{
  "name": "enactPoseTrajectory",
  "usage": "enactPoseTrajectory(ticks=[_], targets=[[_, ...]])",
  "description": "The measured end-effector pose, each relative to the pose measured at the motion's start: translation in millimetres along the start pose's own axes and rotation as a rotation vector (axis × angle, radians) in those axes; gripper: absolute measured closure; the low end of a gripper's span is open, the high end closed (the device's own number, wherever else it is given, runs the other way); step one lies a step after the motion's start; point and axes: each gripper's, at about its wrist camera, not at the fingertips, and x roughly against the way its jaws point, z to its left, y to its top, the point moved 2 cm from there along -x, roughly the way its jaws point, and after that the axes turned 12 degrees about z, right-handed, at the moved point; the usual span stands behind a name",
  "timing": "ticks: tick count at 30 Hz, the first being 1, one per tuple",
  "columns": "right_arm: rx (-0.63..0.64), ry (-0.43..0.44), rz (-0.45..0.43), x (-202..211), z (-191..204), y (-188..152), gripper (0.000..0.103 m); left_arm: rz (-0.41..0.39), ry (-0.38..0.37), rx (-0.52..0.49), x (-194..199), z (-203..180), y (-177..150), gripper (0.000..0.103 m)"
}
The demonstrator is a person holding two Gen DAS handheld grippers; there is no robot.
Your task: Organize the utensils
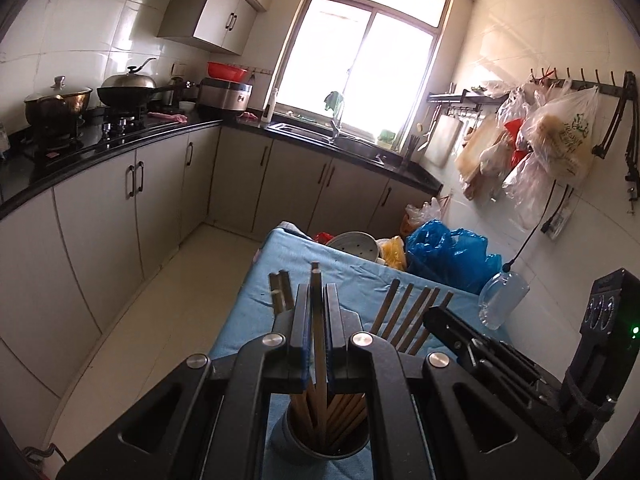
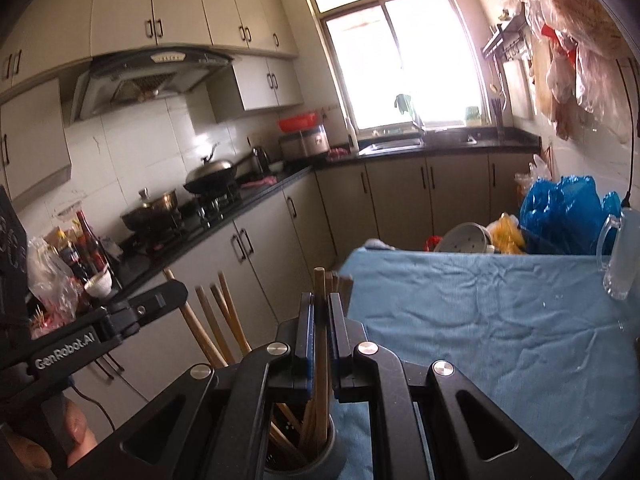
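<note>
In a small kitchen, two hand-held grippers met over a grey cup of wooden chopsticks that stood on a table covered with a blue cloth, close to the cloth's near edge. The left gripper had its jaws pressed together on a single chopstick, which ran upright between the blue-lined pads and reached down into the cup among the others. The right gripper likewise pinched one chopstick between its closed jaws, with the lower end of the stick inside the same cup. In the left wrist view, the right gripper's black body came in beside the cup from the right, with a row of chopsticks leaning out behind it. In the right wrist view, the left gripper's arm crossed in from the left of the cup, and a person's fingers showed below it at the frame's lower edge. Beyond the cup, at the far end of the cloth, lay a metal pot, a blue plastic bag and a yellow bag; a clear glass mug stood at the cloth's right side. Past the table, a black counter carried a wok and a lidded pot under a bright window.
</note>
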Motion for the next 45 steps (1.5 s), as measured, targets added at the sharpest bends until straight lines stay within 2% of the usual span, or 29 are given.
enactPoseTrajectory(ticks=[2, 3, 4, 5, 6, 10, 12, 14, 18, 21, 28, 37, 41, 45], targets=[[0.002, -0.008, 0.006, -2, -1, -3, 0.095, -0.008, 0.009, -0.002, 4, -1, 0, 0.097], [0.003, -0.009, 0.005, -1, -1, -3, 0.090, -0.014, 0.016, 0.000, 8, -1, -1, 0.093], [0.002, -0.010, 0.004, -1, -2, -3, 0.074, -0.016, 0.017, 0.003, 10, -1, -1, 0.089], [-0.001, -0.008, -0.001, 2, -3, -2, 0.065, -0.023, 0.016, 0.008, 15, -1, -2, 0.078], [-0.007, -0.002, -0.011, 5, -4, -1, 0.050, -0.031, 0.015, 0.008, 19, -2, -3, 0.067], [-0.006, -0.008, -0.050, 21, -4, 0, 0.048, -0.072, 0.032, -0.011, 40, -7, -10, 0.059], [-0.007, -0.014, -0.060, 30, -4, -1, 0.048, -0.092, 0.049, -0.018, 52, -10, -17, 0.038], [-0.009, -0.018, -0.068, 40, -5, -5, 0.046, -0.123, 0.079, -0.013, 63, -11, -24, 0.023], [-0.008, -0.062, -0.088, 61, -9, -21, 0.039, -0.224, 0.239, -0.036, 91, -16, -50, 0.000], [-0.010, -0.106, -0.082, 75, -12, -39, 0.035, -0.250, 0.340, -0.033, 104, -20, -70, 0.000], [-0.021, -0.184, -0.052, 96, -17, -88, 0.027, -0.210, 0.458, -0.060, 109, -26, -117, 0.000], [-0.074, -0.222, -0.008, 109, -28, -131, 0.025, -0.101, 0.461, -0.101, 96, -33, -151, 0.000], [-0.080, -0.217, 0.002, 110, -30, -132, 0.025, -0.055, 0.441, -0.094, 91, -30, -159, 0.000], [-0.038, -0.217, 0.012, 90, -30, -107, 0.024, -0.047, 0.443, -0.063, 91, -22, -160, 0.000]])
